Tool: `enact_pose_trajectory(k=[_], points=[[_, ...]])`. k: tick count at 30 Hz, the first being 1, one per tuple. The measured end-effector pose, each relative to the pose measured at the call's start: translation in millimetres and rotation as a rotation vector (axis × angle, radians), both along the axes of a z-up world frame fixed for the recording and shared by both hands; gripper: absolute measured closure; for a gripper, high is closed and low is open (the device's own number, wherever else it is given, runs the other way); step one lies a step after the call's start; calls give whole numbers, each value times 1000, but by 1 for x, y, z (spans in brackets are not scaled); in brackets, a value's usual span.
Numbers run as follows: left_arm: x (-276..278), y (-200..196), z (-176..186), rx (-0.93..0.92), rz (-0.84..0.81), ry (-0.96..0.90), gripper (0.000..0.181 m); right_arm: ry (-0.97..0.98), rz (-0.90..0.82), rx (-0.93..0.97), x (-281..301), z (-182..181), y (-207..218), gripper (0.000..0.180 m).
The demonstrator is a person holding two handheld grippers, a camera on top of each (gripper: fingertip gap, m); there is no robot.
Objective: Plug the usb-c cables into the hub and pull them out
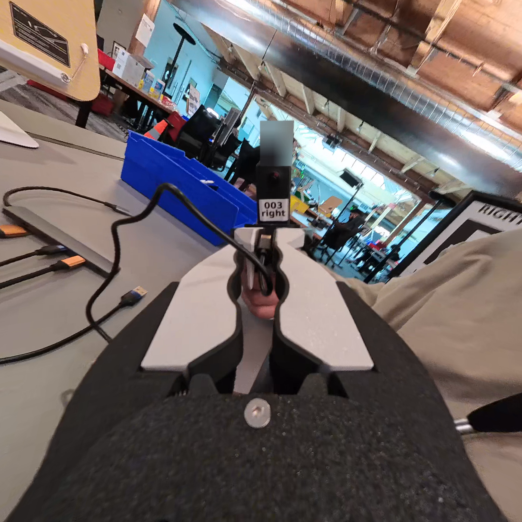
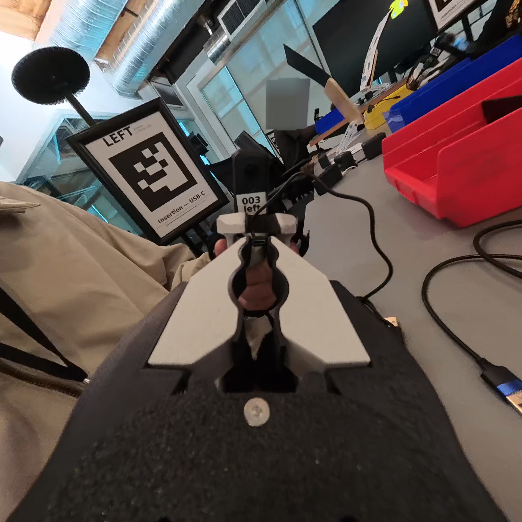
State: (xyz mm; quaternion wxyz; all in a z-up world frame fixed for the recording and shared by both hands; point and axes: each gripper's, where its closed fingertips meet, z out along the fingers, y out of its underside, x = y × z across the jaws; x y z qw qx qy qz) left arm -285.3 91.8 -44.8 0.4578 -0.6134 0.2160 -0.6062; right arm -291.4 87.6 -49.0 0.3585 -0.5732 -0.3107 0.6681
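Both tools pinching 1 USB-C plug

My left tool (image 1: pixel 258 248) and right tool (image 2: pixel 255 248), matte grey scalloped fingers, meet tip to tip, closed on the metal USB-C plug (image 2: pixel 258 243). Its glossy black cable (image 1: pixel 118 254) loops beside the slim grey hub (image 1: pixel 59 234) on the worktop (image 1: pixel 158 254).

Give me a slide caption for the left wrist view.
Both tongs pinch a black USB-C cable between them, beside the grey hub.
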Motion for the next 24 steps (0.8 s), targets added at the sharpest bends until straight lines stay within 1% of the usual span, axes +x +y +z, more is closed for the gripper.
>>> enact_pose_trajectory(k=[3,6,8,14,17,19,21,22,23,24], points=[[0,0,-3,46,7,56,163,17,-1,-21,2,2,2,170],[2,-2,-2,54,9,51,165,34,-9,-30,1,3,2,170],[3,-3,-1,52,8,45,172,39,-18,-41,1,3,4,170],[2,-2,-1,96,31,79,173,48,-26,-67,1,3,6,170],[1,-6,2,122,10,73,174,56,-14,-86,4,4,8,157],[-3,-5,3,152,34,91,175,58,-13,-87,7,4,10,155],[-12,5,-5,204,114,201,176,28,-82,-55,13,1,21,155],[-18,12,-11,247,164,284,176,-24,-154,-32,18,-6,33,155],[-26,19,-16,296,212,372,177,-122,-271,-1,27,-19,52,151],[-33,25,-21,342,259,451,176,-255,-406,47,39,-36,72,142]])
